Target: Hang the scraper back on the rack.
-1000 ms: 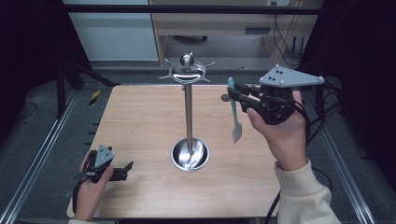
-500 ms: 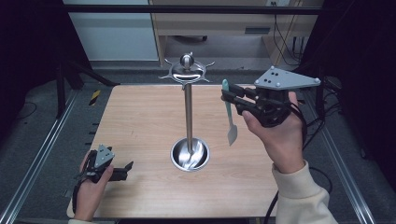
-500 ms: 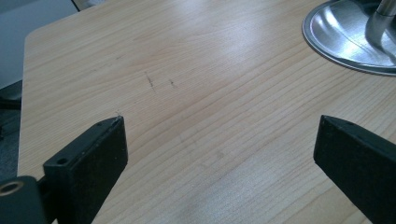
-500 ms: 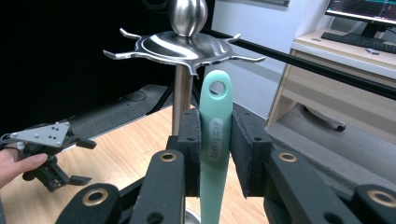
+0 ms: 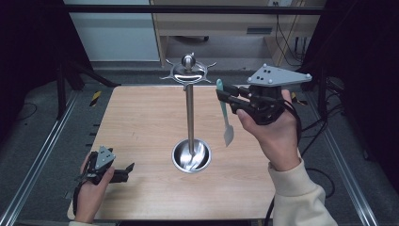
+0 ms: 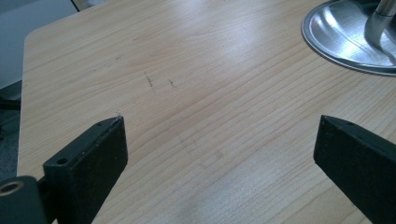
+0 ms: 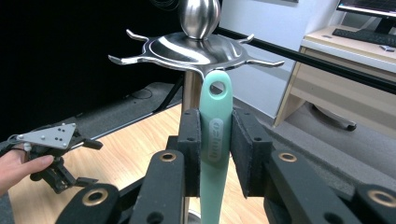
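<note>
High view: right claw (image 5: 225, 98), clenched on the upper handle of a teal spatula (image 5: 226, 120). Spatula long axis near vertical; blade hanging below the claw, hanging hole above it. Stand (image 5: 189, 113): steel post on a round base, hook crown at top, just beside the claw on its far side from the hand.

Right gripper view: hole (image 7: 217, 87) sits directly under one hook (image 7: 208, 70), very near, not yet threaded. Judged next need: lift the hole over that hook tip, keeping the handle upright.

Left claw (image 5: 123, 170): released, jaws wide, nothing between them, low over the bench (image 5: 141, 122), well apart from the stand. Right hand is the nearer.
</note>
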`<state>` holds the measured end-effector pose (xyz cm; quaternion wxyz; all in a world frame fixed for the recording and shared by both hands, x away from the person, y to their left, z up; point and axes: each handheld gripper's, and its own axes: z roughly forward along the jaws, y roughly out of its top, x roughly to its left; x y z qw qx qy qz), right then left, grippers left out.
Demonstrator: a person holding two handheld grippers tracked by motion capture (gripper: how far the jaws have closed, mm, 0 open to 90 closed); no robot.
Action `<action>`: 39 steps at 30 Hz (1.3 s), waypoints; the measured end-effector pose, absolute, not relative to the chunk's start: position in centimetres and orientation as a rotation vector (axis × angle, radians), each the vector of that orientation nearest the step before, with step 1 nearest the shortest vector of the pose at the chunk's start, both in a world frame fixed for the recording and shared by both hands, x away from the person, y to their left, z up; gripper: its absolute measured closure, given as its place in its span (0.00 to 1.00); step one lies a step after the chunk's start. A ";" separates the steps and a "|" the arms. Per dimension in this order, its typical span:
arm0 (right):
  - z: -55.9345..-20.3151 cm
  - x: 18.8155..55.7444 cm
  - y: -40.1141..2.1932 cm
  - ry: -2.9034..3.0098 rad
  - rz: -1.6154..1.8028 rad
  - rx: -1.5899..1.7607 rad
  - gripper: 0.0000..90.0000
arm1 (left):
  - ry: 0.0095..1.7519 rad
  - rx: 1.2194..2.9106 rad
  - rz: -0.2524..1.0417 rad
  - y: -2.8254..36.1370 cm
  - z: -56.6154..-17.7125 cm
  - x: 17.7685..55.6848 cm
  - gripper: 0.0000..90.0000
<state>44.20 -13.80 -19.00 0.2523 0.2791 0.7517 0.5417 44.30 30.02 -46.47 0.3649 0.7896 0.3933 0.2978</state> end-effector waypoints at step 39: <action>-19.3 45.5 -11.9 2.074 1.456 0.779 0.82 | 1.003 2.035 0.762 29.9 -46.5 44.3 0.03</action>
